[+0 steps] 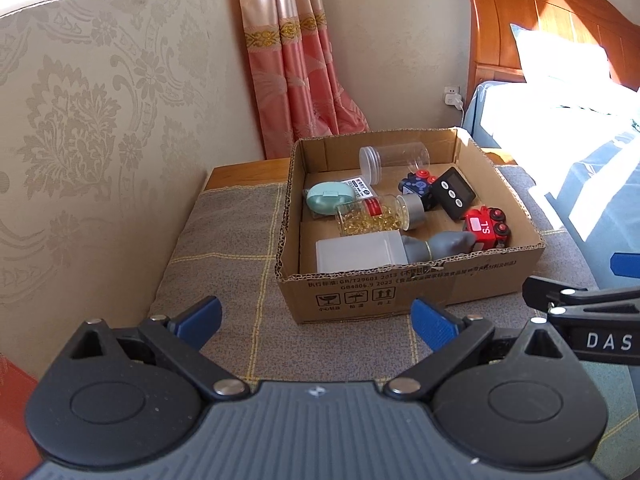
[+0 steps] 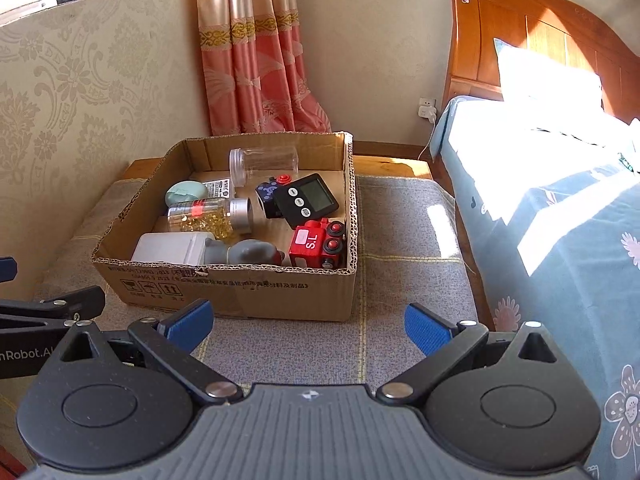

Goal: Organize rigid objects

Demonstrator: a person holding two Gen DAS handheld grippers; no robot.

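Lying on its side at the back of the cardboard box [image 1: 412, 280], the clear empty jar [image 1: 394, 159] has its long axis across the box, with the lid end to the left. The capsule bottle [image 1: 378, 214] in the middle also lies flat, its silver cap pointing right. In front of it the white container [image 1: 360, 251] lies with the long side along the near wall, and a grey figure [image 1: 434, 244] is just beside it on the right. The red toy train [image 1: 486, 227] sits in the near right corner, its wheels turned to the right wall. The black timer [image 2: 308, 199] is tilted, leaning on the dark blue toy [image 2: 269, 194], with its screen facing up. A mint green oval case [image 1: 329, 199] lies at the left wall.

The left gripper [image 1: 316, 320] is wide open and holds nothing; the right gripper [image 2: 308, 322] is wide open and empty too. Both hover near the front of the box, apart from it.

The box stands on a grey woven cloth [image 2: 400, 240] with yellow lines, which covers a low wooden surface. Behind it hangs a pink curtain [image 1: 296, 60], and a wall with pale flower pattern is at the left. A wooden bed [image 2: 540, 40] with blue flowered sheet stands at the right, in strong sunlight.
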